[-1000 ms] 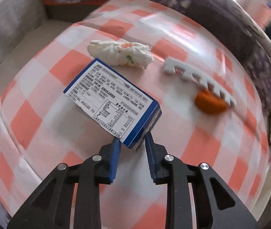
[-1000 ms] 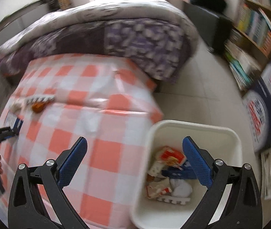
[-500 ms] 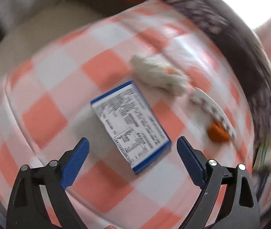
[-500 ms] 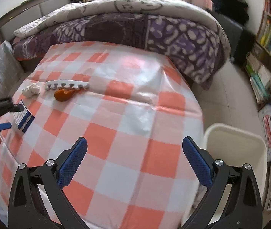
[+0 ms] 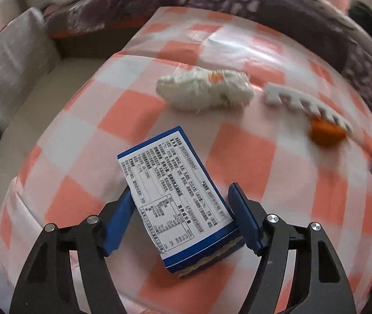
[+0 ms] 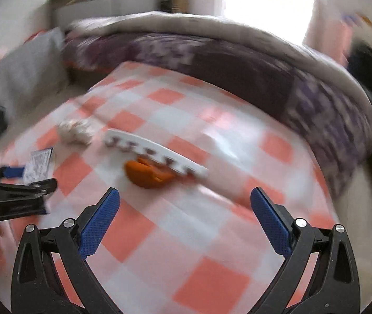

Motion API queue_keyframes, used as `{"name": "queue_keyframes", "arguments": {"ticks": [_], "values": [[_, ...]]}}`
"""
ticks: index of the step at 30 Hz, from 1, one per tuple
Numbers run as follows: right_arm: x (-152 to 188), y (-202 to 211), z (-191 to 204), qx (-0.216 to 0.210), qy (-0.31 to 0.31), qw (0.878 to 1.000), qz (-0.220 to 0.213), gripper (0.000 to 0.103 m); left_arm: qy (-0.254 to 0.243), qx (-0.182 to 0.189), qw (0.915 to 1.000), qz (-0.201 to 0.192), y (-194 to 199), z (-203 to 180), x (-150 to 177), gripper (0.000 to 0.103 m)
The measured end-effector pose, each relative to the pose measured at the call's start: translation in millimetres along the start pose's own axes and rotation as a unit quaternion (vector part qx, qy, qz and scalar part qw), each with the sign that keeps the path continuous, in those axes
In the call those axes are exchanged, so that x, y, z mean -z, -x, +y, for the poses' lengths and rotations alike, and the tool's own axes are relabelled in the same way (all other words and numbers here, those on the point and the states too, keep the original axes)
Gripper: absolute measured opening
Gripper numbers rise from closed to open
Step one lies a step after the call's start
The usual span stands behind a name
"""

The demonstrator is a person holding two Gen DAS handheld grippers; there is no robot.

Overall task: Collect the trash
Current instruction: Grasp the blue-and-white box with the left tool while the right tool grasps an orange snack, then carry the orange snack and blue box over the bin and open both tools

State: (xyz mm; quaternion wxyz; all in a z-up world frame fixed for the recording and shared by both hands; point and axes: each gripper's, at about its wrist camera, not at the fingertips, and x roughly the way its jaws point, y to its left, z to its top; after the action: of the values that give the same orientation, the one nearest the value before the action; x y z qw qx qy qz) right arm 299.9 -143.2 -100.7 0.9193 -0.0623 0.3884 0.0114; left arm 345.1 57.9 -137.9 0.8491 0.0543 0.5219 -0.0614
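Observation:
A blue and white printed box (image 5: 175, 193) lies on the checked cloth between the fingers of my left gripper (image 5: 182, 216); the blue pads sit at its two long sides. Beyond it lie a crumpled white tissue wad (image 5: 204, 93), a white toothed foam strip (image 5: 306, 104) and an orange peel (image 5: 326, 133). My right gripper (image 6: 184, 223) is open and empty above the cloth, just short of the orange peel (image 6: 146, 174) and foam strip (image 6: 154, 153). The box (image 6: 38, 166) and left gripper show at that view's left edge.
The orange and white checked cloth (image 5: 251, 162) covers a table. A bed with a purple patterned quilt (image 6: 238, 60) runs behind it. A grey cushion (image 5: 10, 60) is at the far left. The right wrist view is blurred.
My left gripper let go of the box corner, opened wide, then came down around the box and narrowed onto its sides. My right gripper swung from the white bin to the table's trash.

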Motion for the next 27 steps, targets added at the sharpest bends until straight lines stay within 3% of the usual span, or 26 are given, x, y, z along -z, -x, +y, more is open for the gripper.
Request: {"name": "queue_keyframes", "arguments": {"ticks": [2, 7, 10, 12, 14, 18, 27], "values": [[-6.2, -12.9, 14.3, -0.007, 0.054, 0.998, -0.001, 0.095, -0.01, 0.017, 0.9995, -0.026, 8.3, 11.2, 17.7, 0.064], [-14.8, -35.4, 27.2, -0.022, 0.088, 0.996, 0.009, 0.082, -0.011, 0.029, 0.9979, -0.057, 15.8, 25.7, 38.2, 0.063], [-16.5, -48.6, 30.6, -0.028, 0.098, 0.995, 0.023, 0.064, -0.014, 0.027, 0.9972, -0.068, 25.4, 26.1, 49.7, 0.063], [-13.4, -53.7, 31.1, -0.035, 0.098, 0.994, 0.035, 0.037, -0.012, 0.027, 0.997, -0.071, 25.9, 25.3, 49.1, 0.063], [-9.0, -52.9, 32.7, -0.031, 0.098, 0.994, 0.038, 0.025, -0.01, 0.026, 0.9967, -0.076, 25.2, 25.5, 50.6, 0.061], [-1.3, -40.8, 27.6, -0.045, 0.053, 0.997, 0.037, 0.018, 0.0, 0.026, 0.9965, -0.08, 28.5, 28.4, 56.1, 0.058], [8.8, 29.6, 10.9, -0.054, -0.024, 0.998, 0.02, 0.016, 0.047, 0.041, 0.9968, -0.05, 65.4, 34.2, 62.9, 0.057]]}}
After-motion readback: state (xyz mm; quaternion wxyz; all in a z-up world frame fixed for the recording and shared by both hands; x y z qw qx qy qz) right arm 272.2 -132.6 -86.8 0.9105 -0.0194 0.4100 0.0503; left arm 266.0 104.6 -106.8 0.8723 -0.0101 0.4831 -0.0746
